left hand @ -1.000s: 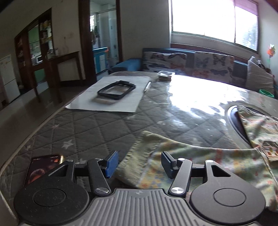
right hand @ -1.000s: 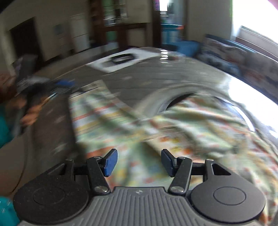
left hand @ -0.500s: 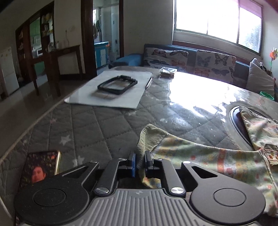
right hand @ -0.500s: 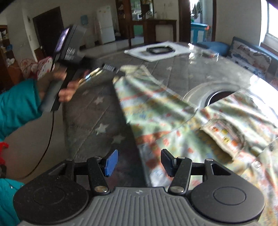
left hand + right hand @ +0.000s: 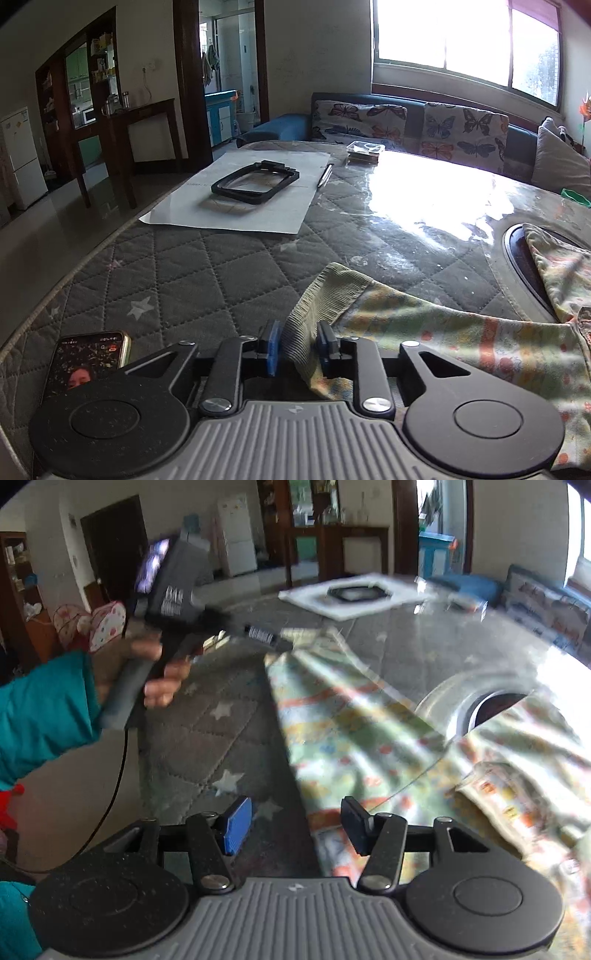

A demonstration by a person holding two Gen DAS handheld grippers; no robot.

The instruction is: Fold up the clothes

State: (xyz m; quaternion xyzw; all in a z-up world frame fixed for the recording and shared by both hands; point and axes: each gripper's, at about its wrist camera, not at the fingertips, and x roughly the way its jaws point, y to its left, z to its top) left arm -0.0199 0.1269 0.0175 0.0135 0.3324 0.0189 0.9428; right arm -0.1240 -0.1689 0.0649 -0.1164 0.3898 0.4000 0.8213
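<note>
A patterned child's garment (image 5: pixel 461 332) in pale green and orange lies on the grey quilted table (image 5: pixel 207 280). My left gripper (image 5: pixel 297 349) is shut on its ribbed green cuff (image 5: pixel 321 299) at the table's near edge. In the right wrist view the same garment (image 5: pixel 354 731) spreads across the table, and the left gripper (image 5: pixel 258 635) holds its far end in the person's hand. My right gripper (image 5: pixel 295 823) is open and empty, low over the garment's near edge.
A phone (image 5: pixel 86 358) lies by the left gripper. A white sheet (image 5: pixel 243 199) carries a black frame (image 5: pixel 255 181), with a pen (image 5: pixel 325 173) and a small box (image 5: pixel 364 149) beyond. A round dark opening (image 5: pixel 524 258) sits under the garment. A sofa (image 5: pixel 424 125) stands behind.
My left gripper closed on the cuff and has lifted it slightly. My right gripper swung left and down toward the garment's near edge, staying open.
</note>
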